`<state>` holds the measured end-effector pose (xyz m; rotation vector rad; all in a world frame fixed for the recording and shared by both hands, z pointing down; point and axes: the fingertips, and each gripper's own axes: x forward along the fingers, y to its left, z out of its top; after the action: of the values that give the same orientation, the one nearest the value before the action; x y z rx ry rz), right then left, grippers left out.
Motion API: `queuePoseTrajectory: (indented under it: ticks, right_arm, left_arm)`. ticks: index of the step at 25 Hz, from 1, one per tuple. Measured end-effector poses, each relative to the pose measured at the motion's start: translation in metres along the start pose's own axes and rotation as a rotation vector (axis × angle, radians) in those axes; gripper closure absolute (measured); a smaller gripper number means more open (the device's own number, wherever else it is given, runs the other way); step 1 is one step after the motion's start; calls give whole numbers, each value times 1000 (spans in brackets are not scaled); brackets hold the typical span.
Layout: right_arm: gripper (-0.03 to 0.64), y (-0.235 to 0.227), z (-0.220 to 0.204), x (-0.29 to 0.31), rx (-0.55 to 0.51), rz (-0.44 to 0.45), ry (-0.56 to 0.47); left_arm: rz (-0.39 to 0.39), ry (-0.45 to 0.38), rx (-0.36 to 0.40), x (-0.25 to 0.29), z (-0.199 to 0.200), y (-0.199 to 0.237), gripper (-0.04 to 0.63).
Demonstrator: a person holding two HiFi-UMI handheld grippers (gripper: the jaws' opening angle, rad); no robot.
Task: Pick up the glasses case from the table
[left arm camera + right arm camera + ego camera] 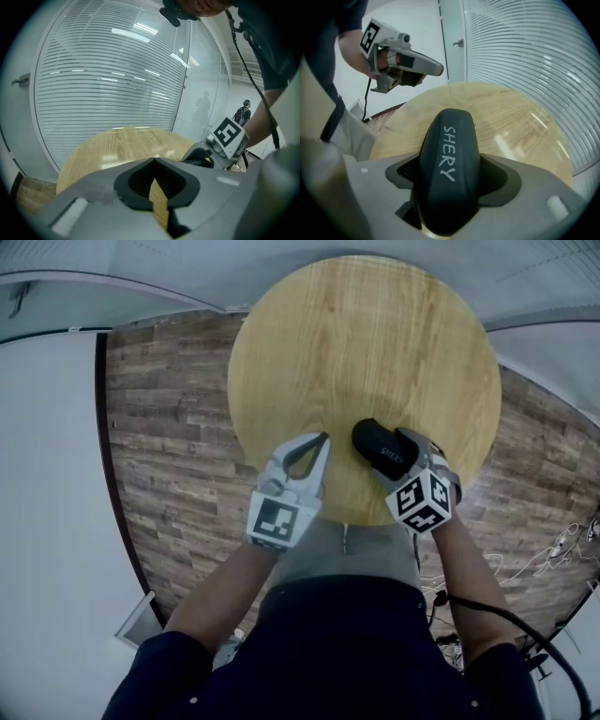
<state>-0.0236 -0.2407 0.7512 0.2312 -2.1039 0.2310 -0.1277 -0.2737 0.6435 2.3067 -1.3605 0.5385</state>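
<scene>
A black glasses case with the word SHERY on its lid sits between the jaws of my right gripper, which is shut on its near end. It is over the near right part of the round wooden table. Whether it touches the tabletop I cannot tell. My left gripper hovers over the table's near edge, just left of the case, its jaws shut with nothing between them. In the left gripper view the case and the right gripper's marker cube show at the right.
The table stands on a wood-plank floor. A glass wall with horizontal blinds runs behind it. Cables lie on the floor at the right. The person's body fills the lower head view.
</scene>
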Motion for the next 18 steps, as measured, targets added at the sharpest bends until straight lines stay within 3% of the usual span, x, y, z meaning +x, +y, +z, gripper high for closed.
queuePoseTrajectory:
  ticks: [8,12,18]
  right_arm:
    - [256,-6,17,-30,170,-31,-211]
    - [256,-16,24,-44,205,-58,-244]
    - [256,-24,41,-75,233,-104,-308]
  left_arm:
    - [-12,-1,27,-8,9,-3,592]
    - [-14,16,67,-14,21,0,592]
    - [-38,-22,103,-23,43,-11,592]
